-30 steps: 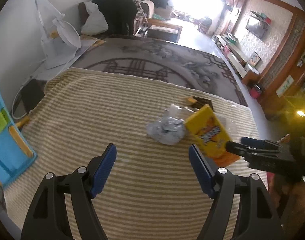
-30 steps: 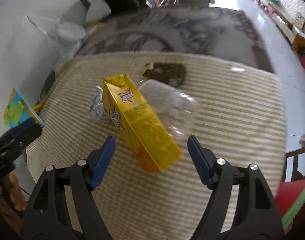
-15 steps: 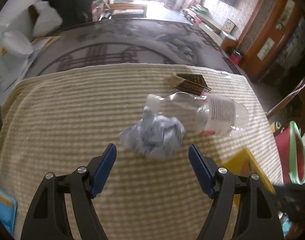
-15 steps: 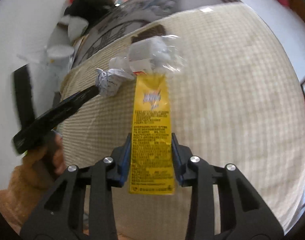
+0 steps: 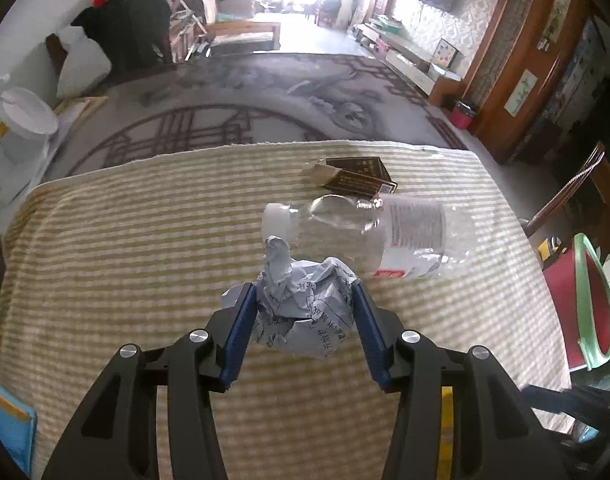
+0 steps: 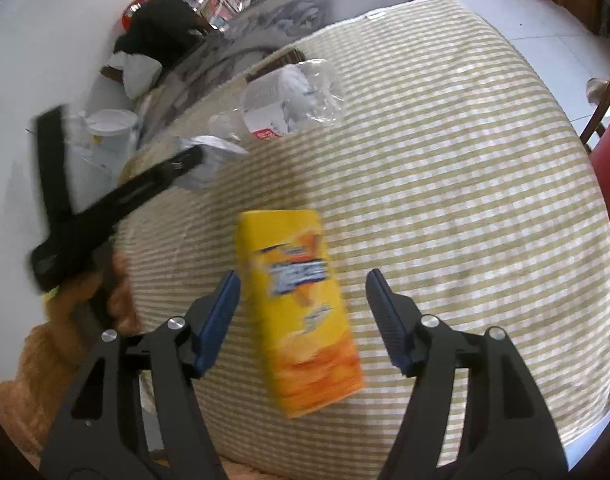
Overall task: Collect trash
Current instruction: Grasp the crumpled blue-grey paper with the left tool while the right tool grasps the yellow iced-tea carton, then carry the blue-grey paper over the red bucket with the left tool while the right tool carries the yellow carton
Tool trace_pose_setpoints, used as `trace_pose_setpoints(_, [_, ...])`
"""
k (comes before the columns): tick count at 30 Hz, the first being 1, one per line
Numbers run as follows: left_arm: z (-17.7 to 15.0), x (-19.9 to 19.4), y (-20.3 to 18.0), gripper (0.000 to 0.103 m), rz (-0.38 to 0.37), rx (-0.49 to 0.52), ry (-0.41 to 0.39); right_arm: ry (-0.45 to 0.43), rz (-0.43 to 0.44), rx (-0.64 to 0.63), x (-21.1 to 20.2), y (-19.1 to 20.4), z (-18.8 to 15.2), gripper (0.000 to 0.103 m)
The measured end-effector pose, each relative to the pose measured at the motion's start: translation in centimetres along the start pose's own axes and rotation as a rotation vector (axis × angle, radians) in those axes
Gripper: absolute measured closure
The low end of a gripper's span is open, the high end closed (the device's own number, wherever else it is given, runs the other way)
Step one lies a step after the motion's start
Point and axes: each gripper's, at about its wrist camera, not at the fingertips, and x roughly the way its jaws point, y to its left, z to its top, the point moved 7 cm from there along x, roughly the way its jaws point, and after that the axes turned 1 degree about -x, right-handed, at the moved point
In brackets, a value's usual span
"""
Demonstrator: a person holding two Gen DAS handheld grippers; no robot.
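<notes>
Left wrist view: my left gripper (image 5: 303,312), wide open a second ago, is closing with both pads on the crumpled paper ball (image 5: 303,312) mid-worktop, beside the clear bottle (image 5: 393,236) and dark carton (image 5: 357,176). My right gripper (image 6: 303,312), clamped on the yellow box (image 6: 301,320) half a second ago, is opening; the box sits loose between its jaws near the worktop's near edge. I judge paper secured, box still uncollected.

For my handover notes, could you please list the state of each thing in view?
Crumpled paper: between the closing left tongs, pads touching it.
Yellow carton: loose between the opening right tongs.
Plastic bottle: on its side, capped.
Brown box: lying flat, end flap open.
</notes>
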Motion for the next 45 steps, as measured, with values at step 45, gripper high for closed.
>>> trace_pose_setpoints(45, [-1.6, -6.4, -1.8, 0.055, 0.045, -0.118, -0.101, -0.201, -0.029, -0.255, -6.3, 3.0, 2.2, 0.045])
